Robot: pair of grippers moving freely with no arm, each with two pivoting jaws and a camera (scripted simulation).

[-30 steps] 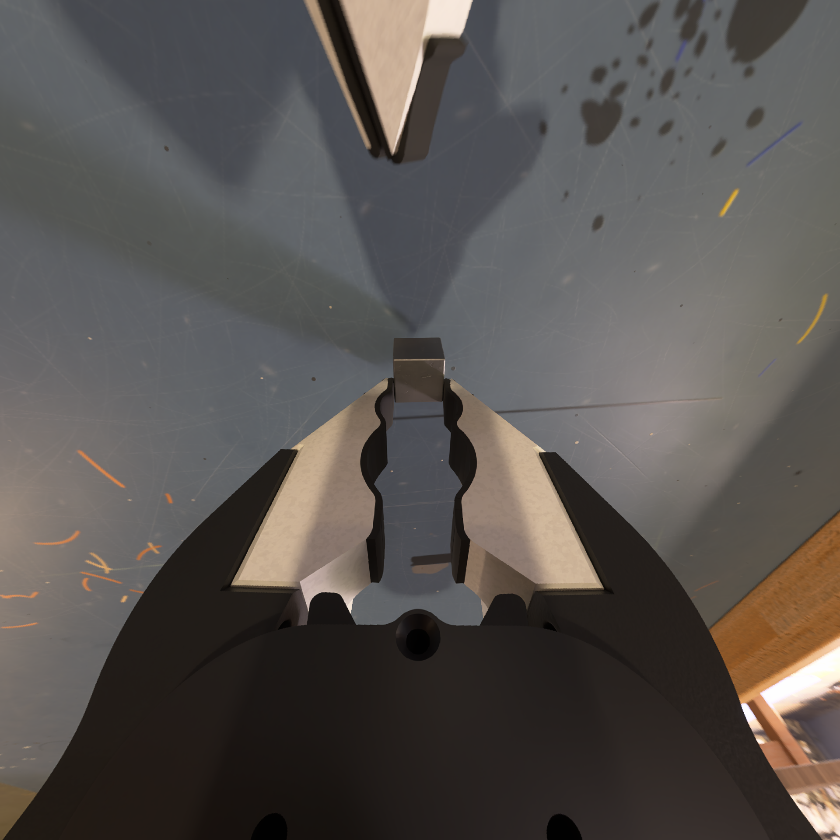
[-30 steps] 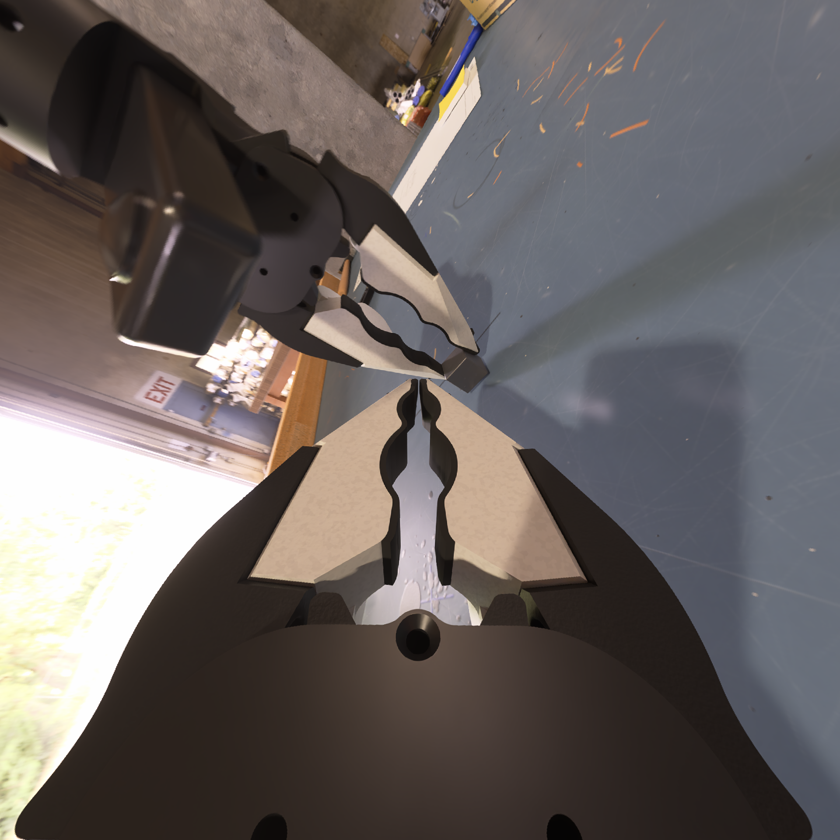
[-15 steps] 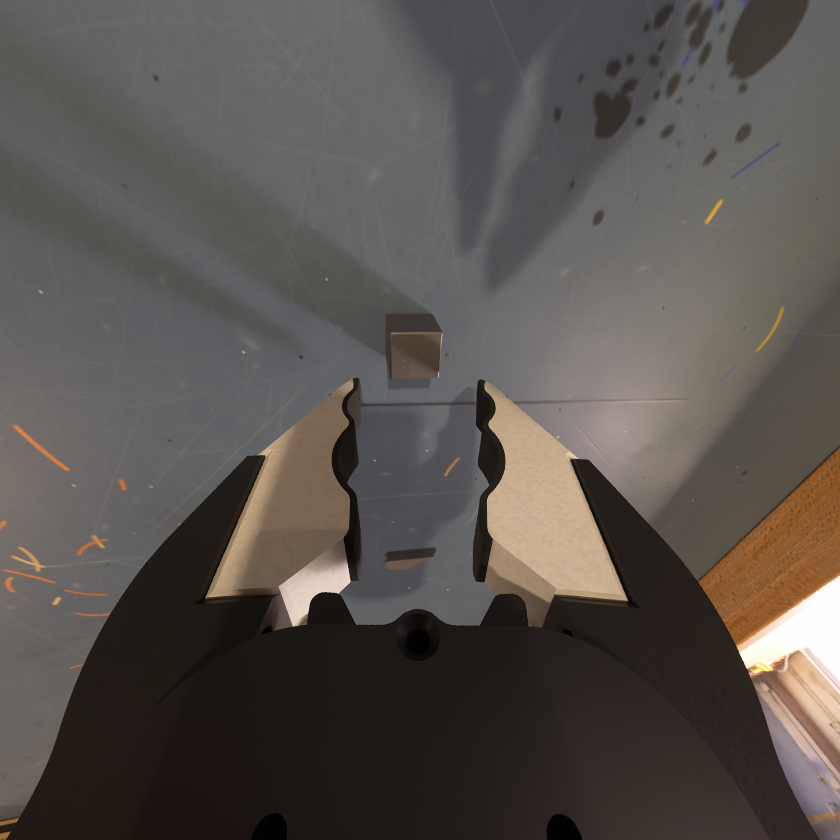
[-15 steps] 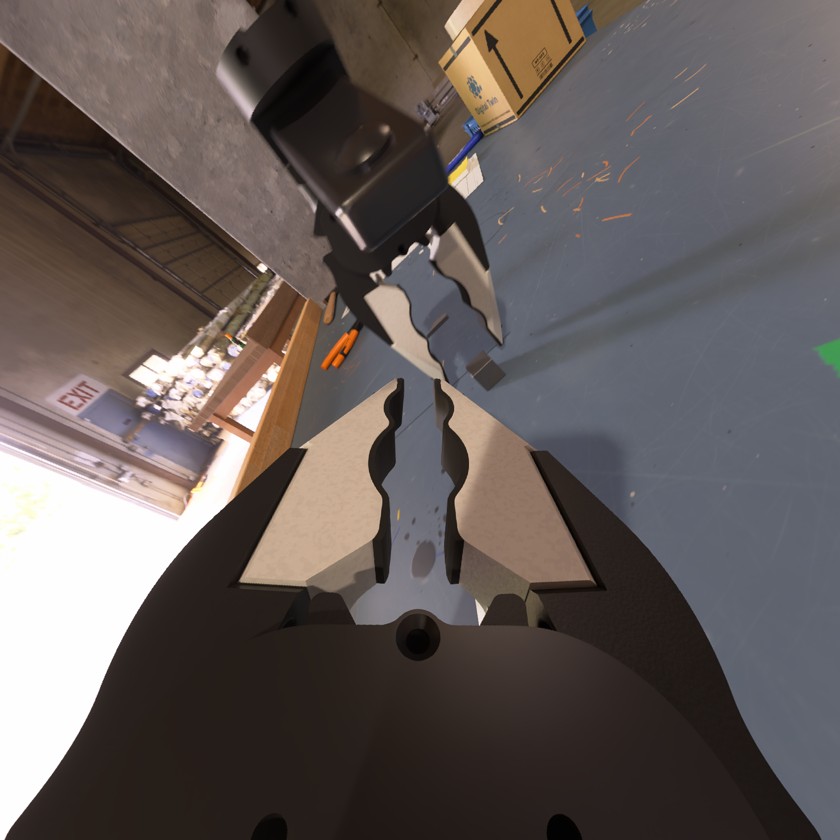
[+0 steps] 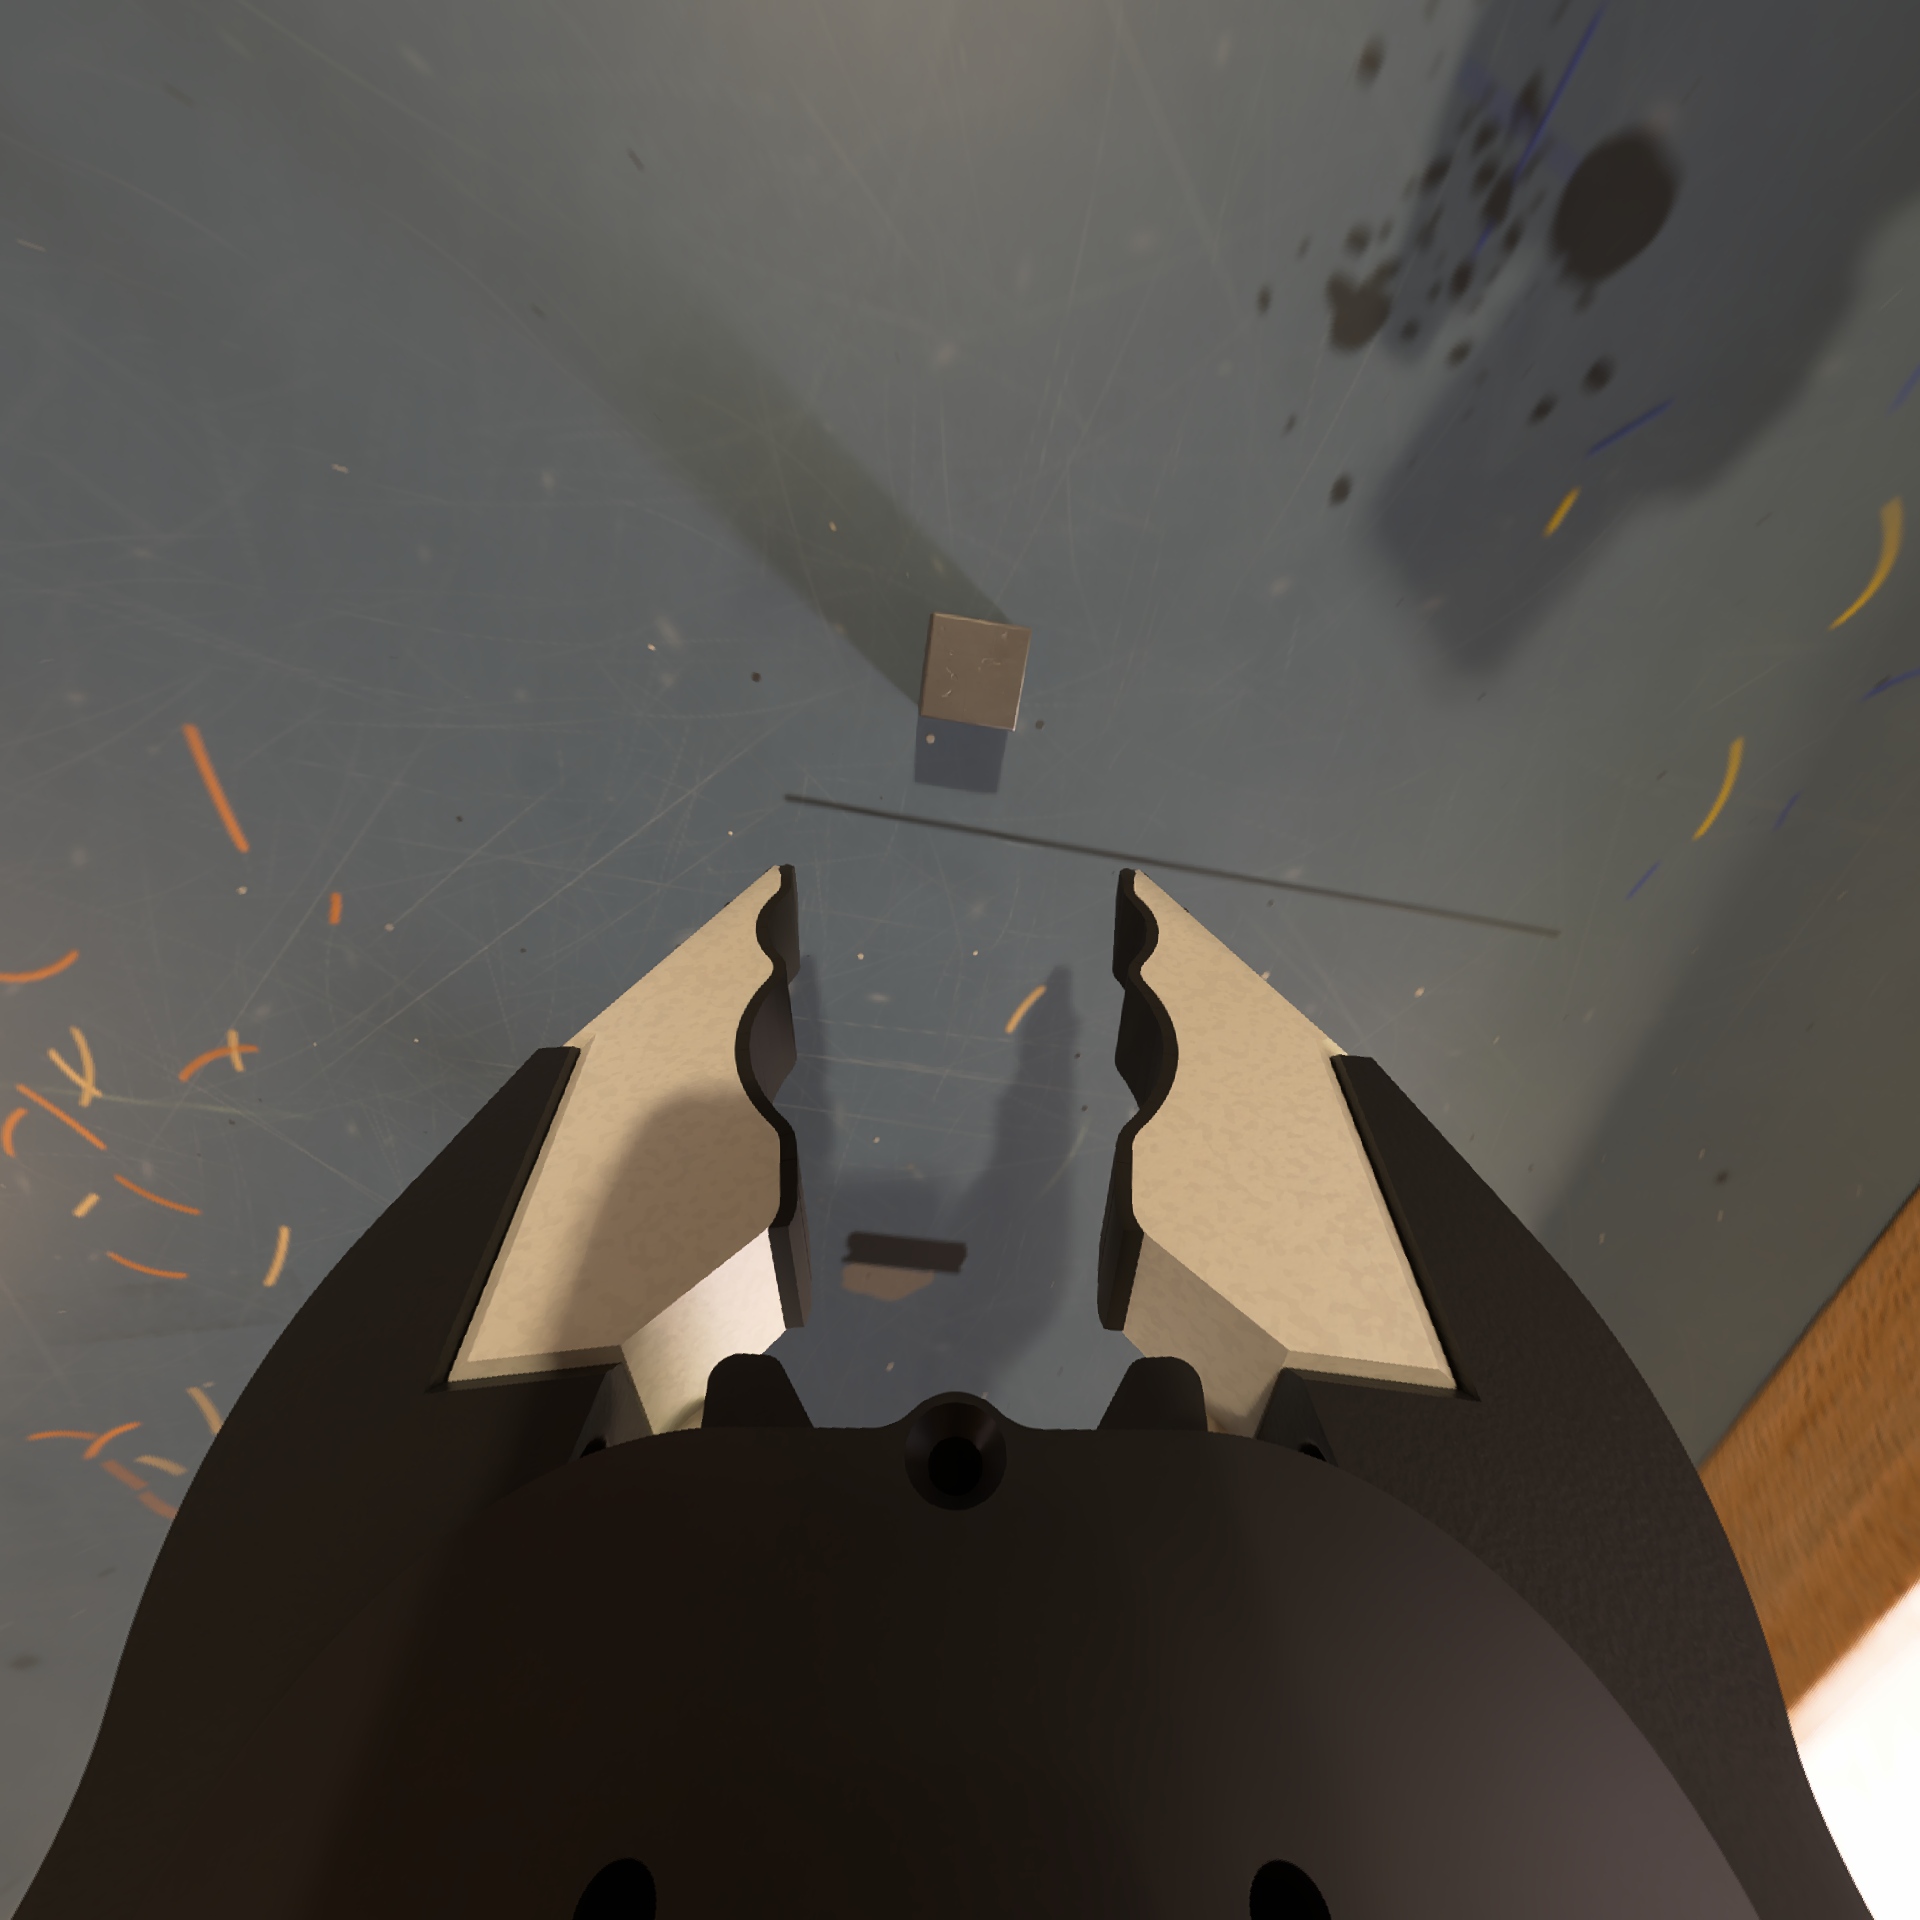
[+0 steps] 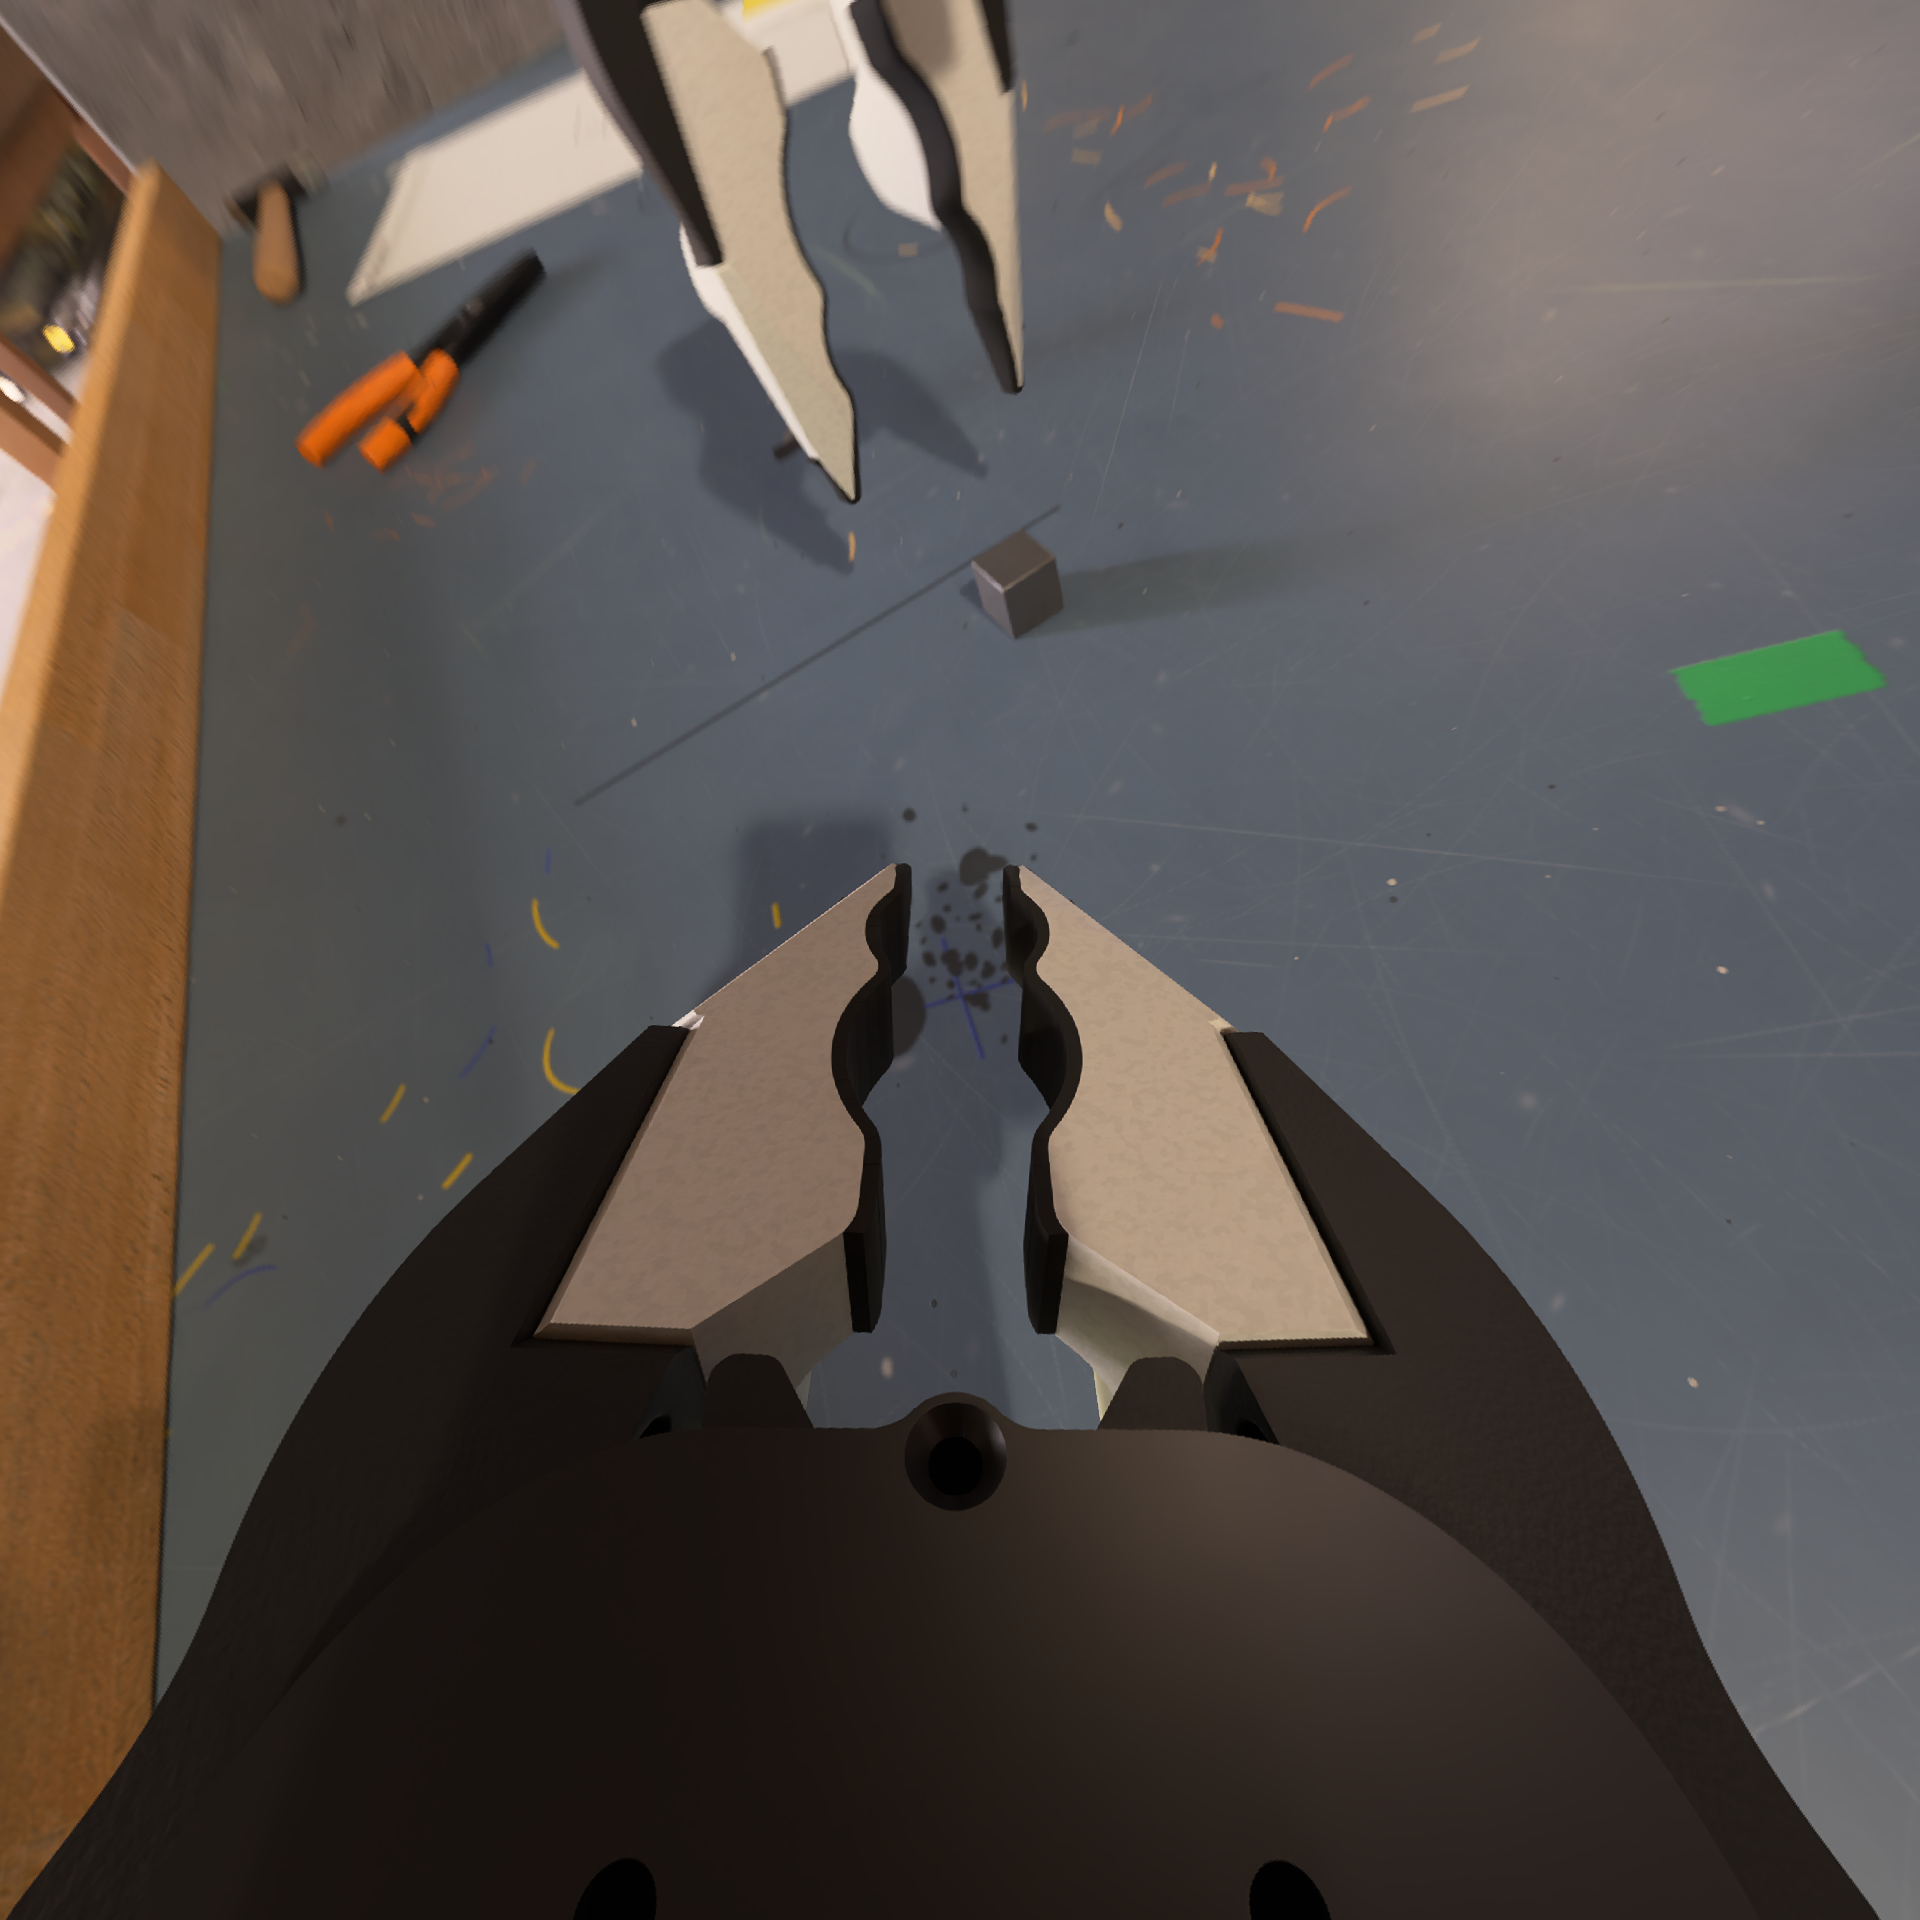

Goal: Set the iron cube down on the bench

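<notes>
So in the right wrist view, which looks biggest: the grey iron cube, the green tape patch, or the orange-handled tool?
As they look in that view:
1. orange-handled tool
2. green tape patch
3. grey iron cube
Their distances from the camera differ, so true sizes stay unsure.

— We see soft, moderate light on the surface (image 5: 416,520); the iron cube (image 5: 975,682) throws a long shadow away from the left claw (image 5: 956,904). Anything blurred?

— Yes: the dark spots far right of that claw smear. In the right wrist view the right claw (image 6: 956,883) is sharp, but we get blown-out glare and streaking at the left edge.
</notes>
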